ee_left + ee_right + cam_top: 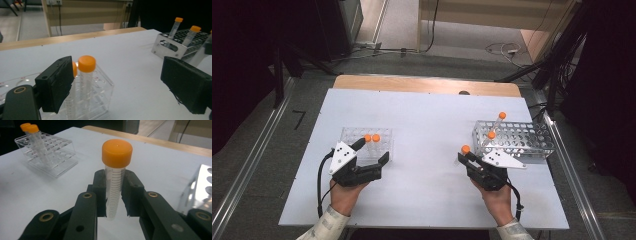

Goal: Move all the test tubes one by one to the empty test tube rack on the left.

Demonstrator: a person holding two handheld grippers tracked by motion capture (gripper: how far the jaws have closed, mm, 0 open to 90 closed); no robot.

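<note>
Presently the right gripper [466, 156] has its jaws clamped on a clear graduated tube [114, 192] with an orange cap [117, 153], held upright above the white table [422, 125], just in front of the metal rack [517, 140] at the table's right. Two more orange-capped tubes [495, 126] stand tilted in that metal rack's near-left holes.

The left gripper [373, 152] has its jaws spread wide with nothing between the pads; it sits against the near side of the clear plastic rack [367, 142] at the table's left. Two capped tubes [85, 82] stand upright in that clear rack, side by side (one is partly hidden behind the left jaw in the left gripper view).

The stretch of table between the two racks carries no obstacle. Beyond the far table edge lie a wooden strip [427, 84], cables [504, 49] on the floor and dark stands at both sides.

Printed graduation lines run down the held tube; no figures, brand or label can be read.
</note>
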